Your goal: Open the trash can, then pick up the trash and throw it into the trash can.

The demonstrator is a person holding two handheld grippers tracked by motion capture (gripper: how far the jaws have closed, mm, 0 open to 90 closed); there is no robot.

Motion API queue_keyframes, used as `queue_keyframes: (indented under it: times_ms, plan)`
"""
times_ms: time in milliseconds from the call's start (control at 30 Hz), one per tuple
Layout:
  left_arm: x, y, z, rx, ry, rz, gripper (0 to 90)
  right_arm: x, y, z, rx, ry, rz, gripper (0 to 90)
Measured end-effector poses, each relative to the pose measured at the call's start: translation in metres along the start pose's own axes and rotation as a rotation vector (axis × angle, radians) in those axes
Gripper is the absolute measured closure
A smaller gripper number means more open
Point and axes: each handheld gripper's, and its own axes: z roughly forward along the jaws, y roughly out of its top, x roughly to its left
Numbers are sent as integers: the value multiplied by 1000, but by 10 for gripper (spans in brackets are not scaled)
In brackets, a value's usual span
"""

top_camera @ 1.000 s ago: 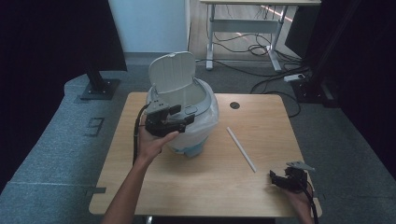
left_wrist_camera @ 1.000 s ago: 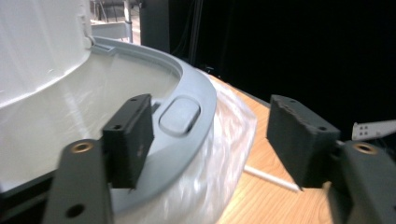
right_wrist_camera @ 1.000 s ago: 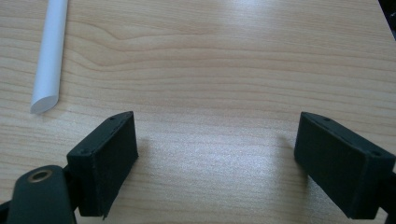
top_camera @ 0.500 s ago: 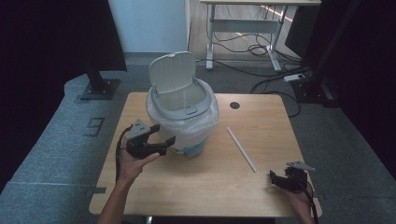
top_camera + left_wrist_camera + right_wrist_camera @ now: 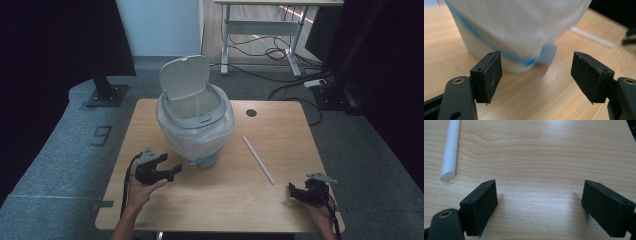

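The bin [image 5: 196, 120], a pale lidded pail lined with a white bag [image 5: 197, 137], stands on the bench [image 5: 150, 125] toward its far middle, its lid [image 5: 184, 77] tipped up and back. In the left gripper view the bin is blurred and cut off at the top, so just its lower wall, the hanging bag and a blue base edge can be made out; its inside is hard to read from the high view too. The left gripper [image 5: 172, 170] sits just near the bin on the person's side and to its left, held low over the bench in the left hand [image 5: 142, 187], with the bin's lower wall straight ahead of its jaws. Those jaws stand wide apart and have just been shifting slightly in width, with nothing between them and no pad touching the bag. The right gripper [image 5: 295, 190] rests well apart from the bin, by the bench's near right corner, its jaws likewise spread with bare wood between them. A white straw [image 5: 258, 160] lies on the bench to the right of the bin, between the bin and the right gripper, touching neither; its cut end shows in the right gripper view.
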Motion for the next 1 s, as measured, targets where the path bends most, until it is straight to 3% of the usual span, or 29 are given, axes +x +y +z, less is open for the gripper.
queue_keyframes:
  times_ms: [233, 367, 567, 800, 1000]
  plan:
    - [4, -10, 3, 12, 13, -27, 249, 0, 0, 0, -5, 1, -2, 162]
    - [6, -11, 2, 4, 17, -30, 250, -2, 3, -1, 5, -23, 24, 201]
    - [9, -14, 4, 8, 22, -43, 253, -6, 7, -7, -31, -4, 63, 255]
    - [10, -20, 9, 24, 20, -51, 256, 6, 18, -16, -90, 56, 34, 319]
    - [11, -27, 19, 55, 24, -56, 256, 23, 28, -13, -92, 115, -19, 381]
